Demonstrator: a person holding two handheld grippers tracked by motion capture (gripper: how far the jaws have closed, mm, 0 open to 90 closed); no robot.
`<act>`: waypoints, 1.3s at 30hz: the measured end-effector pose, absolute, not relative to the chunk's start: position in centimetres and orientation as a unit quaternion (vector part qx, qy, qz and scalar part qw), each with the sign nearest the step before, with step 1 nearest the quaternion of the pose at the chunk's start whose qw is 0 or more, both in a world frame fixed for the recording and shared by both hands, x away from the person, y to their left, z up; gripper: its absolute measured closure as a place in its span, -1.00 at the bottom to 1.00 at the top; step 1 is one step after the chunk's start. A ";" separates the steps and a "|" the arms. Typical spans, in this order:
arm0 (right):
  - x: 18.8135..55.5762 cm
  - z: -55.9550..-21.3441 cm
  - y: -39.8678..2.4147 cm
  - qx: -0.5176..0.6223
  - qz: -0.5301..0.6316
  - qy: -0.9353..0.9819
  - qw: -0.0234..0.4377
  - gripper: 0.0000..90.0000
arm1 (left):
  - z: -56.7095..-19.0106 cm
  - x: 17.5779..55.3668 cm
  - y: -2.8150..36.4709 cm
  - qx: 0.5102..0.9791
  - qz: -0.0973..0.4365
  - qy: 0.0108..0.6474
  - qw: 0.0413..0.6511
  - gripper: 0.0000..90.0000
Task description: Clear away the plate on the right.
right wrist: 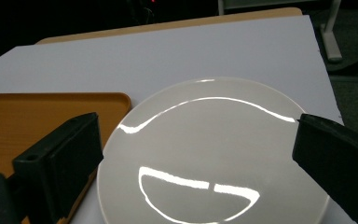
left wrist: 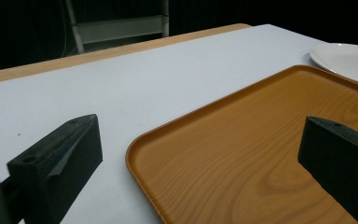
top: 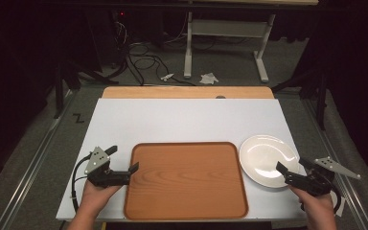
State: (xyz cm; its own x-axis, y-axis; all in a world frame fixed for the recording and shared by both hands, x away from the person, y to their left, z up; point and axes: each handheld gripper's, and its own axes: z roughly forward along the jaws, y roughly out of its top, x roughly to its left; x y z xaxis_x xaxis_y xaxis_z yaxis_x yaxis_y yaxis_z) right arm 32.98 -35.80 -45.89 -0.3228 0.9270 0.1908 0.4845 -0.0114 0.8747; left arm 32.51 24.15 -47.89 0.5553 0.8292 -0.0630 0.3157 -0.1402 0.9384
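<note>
No readable text or labels, seemingly, anywhere.

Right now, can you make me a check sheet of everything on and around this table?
Surface: white table top on a wooden table, flat and bare apart from two things.
Job's things: wooden tray lies flat with nothing on it; white plate lies flat beside the tray's right edge, also with nothing on it.
Clutter: nothing seen on the table.
Grippers: left gripper open, its jaws astride the tray's left rim; right gripper open, jaws at the plate's near right rim.
Cables: black cable loops from the left gripper; more cables lie on the floor behind.
Surroundings: dark room, grey stand, crumpled paper on the floor.
</note>
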 end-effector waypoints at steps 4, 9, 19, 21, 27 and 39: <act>32.7 -46.1 -36.5 0.539 0.468 0.662 0.228 -0.85 | -47.8 32.8 23.8 0.714 0.251 0.395 0.521 -0.99; 32.3 -46.3 -37.2 0.555 0.471 0.647 0.227 -0.82 | -47.5 32.9 23.2 0.715 0.248 0.388 0.526 -0.99; 31.6 -47.6 -39.0 0.588 0.474 0.628 0.187 -0.66 | -47.0 32.0 22.6 0.726 0.250 0.365 0.526 -0.99; 31.4 -47.8 -39.5 0.601 0.476 0.617 0.176 -0.65 | -46.9 31.9 22.5 0.727 0.250 0.362 0.527 -0.99; 31.3 -48.4 -40.2 0.624 0.483 0.599 0.138 -0.60 | -47.1 32.1 22.2 0.736 0.248 0.354 0.521 -0.99; 31.2 -48.9 -40.6 0.660 0.498 0.557 0.077 -0.51 | -47.0 31.9 22.1 0.736 0.245 0.350 0.525 -0.99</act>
State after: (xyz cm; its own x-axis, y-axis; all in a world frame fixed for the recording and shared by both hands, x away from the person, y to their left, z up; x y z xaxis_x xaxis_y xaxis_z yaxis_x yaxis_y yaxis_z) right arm 31.19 -40.56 -48.91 -0.1164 0.8121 0.5718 0.6582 -0.3680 0.6567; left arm 31.92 22.08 -47.03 0.6349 0.7726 -0.0080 0.2588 -0.2029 0.9444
